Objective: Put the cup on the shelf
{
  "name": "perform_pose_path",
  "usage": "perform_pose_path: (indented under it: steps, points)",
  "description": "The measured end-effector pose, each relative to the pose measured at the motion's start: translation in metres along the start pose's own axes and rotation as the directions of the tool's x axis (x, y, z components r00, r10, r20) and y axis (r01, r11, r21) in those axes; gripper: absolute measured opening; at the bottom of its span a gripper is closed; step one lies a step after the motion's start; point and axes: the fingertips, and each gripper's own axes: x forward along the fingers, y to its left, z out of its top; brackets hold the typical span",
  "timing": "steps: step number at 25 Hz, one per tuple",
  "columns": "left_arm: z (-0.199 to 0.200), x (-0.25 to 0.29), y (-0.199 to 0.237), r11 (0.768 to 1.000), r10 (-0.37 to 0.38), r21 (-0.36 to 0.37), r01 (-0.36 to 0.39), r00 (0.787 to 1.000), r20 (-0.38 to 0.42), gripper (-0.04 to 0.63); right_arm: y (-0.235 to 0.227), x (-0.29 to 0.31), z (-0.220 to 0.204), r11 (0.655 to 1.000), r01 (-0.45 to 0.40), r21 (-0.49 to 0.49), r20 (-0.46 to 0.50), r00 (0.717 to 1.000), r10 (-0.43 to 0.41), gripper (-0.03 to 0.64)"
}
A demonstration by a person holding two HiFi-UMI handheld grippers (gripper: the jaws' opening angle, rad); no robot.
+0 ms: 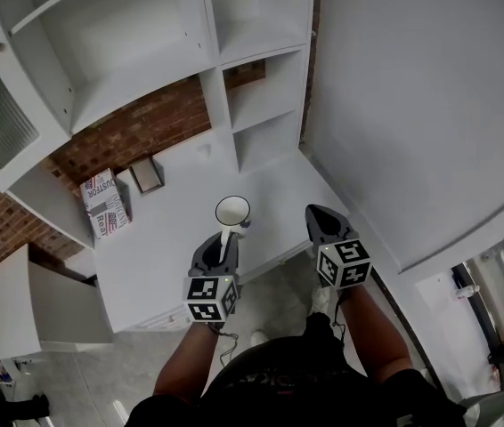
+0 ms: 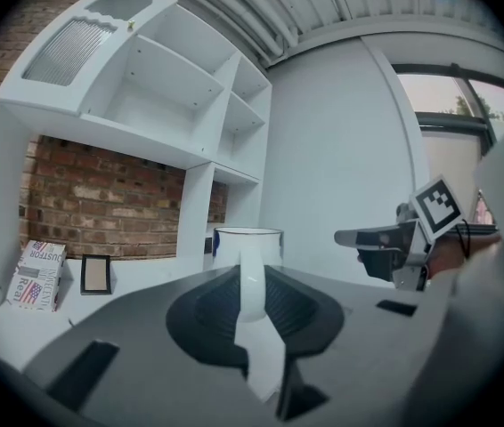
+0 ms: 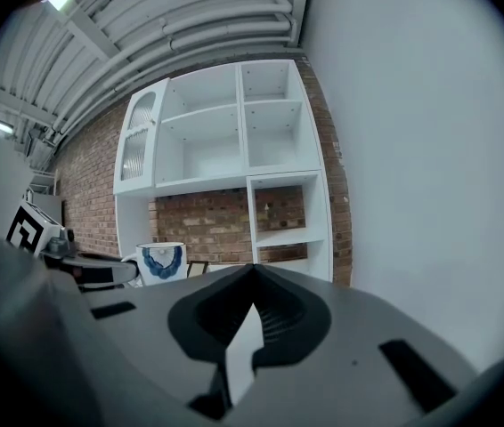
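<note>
Cup handle tight in left gripper; right gripper fully closed, empty

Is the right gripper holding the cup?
No, the right gripper is shut and empty; the left gripper grips the cup by its handle.

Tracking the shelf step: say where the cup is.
Centre of the head view: the cup, handle pinched in the left gripper, over the white counter, left of the right gripper.

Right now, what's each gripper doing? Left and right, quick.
Left gripper: shut on the handle of the cup.
Right gripper: shut, nothing in it.
</note>
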Motion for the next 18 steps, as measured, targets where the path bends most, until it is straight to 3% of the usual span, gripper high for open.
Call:
perform_pose_path:
  steps: [18]
  points:
    - [0.012, 0.088, -0.033, 0.996, 0.089, -0.015, -0.089, 0.996, 0.006, 0.057, -0.080, 0.056, 0.007, 0.992, -0.126, 0.008, -0.018, 0.992, 0.126, 0.000]
